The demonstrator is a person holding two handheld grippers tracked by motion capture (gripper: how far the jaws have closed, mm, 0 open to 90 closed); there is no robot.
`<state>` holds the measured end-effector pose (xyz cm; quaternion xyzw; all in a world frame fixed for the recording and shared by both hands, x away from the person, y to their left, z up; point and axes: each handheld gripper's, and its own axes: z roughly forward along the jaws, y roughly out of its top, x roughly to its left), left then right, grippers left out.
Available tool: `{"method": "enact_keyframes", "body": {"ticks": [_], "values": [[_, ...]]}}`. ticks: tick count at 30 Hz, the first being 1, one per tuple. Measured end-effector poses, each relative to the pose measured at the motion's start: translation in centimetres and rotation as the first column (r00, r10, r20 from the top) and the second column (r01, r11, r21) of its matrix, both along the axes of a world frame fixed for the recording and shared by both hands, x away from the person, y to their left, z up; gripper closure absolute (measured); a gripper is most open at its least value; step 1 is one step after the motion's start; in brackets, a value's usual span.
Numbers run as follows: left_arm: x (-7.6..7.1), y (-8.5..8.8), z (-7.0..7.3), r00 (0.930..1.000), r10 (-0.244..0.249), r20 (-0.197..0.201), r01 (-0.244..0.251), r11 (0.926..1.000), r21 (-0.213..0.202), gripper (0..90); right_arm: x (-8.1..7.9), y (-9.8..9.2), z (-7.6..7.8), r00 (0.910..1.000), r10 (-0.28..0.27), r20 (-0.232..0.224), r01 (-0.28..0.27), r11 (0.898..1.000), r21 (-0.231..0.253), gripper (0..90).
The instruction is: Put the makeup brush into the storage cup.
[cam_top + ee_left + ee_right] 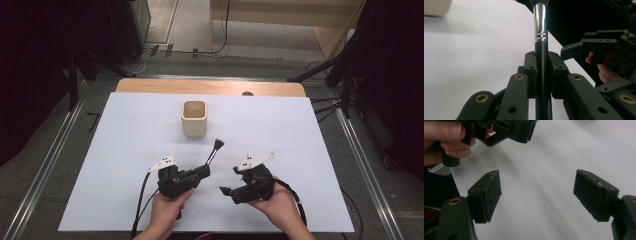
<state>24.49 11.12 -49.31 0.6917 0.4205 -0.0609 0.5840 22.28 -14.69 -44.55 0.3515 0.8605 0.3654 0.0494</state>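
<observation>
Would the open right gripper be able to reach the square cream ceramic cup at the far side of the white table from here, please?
Probably yes: the right gripper is open and holds nothing, and bare white table lies between it and the cream cup. The left gripper, holding the brush, sits beside that path.

One brush (214, 152) on show, black handle with a silver ferrule, tip toward one o'clock. One beige cup (194, 118) at twelve o'clock of it. Two grippers: the left gripper (204, 171) and the right gripper (227, 180). Two hands hold them. One white sheet (280, 130) covers one table (150, 85).
</observation>
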Motion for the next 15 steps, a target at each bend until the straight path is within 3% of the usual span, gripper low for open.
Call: {"method": "enact_keyframes", "body": {"ticks": [8,15], "values": [[-0.30,-0.63,-0.49,0.9997,-0.024,-0.006,0.024,0.9997,-0.004,79.0,-0.16,0.05,0.12,0.9977,-0.068,0.002,0.068,0.997,0.033,23.4],[-0.35,-0.61,-0.42,0.9996,-0.019,0.020,0.019,0.9998,-0.011,79.0,-0.07,-0.12,0.32,0.9900,-0.137,-0.033,0.140,0.980,0.144,23.4]]}}
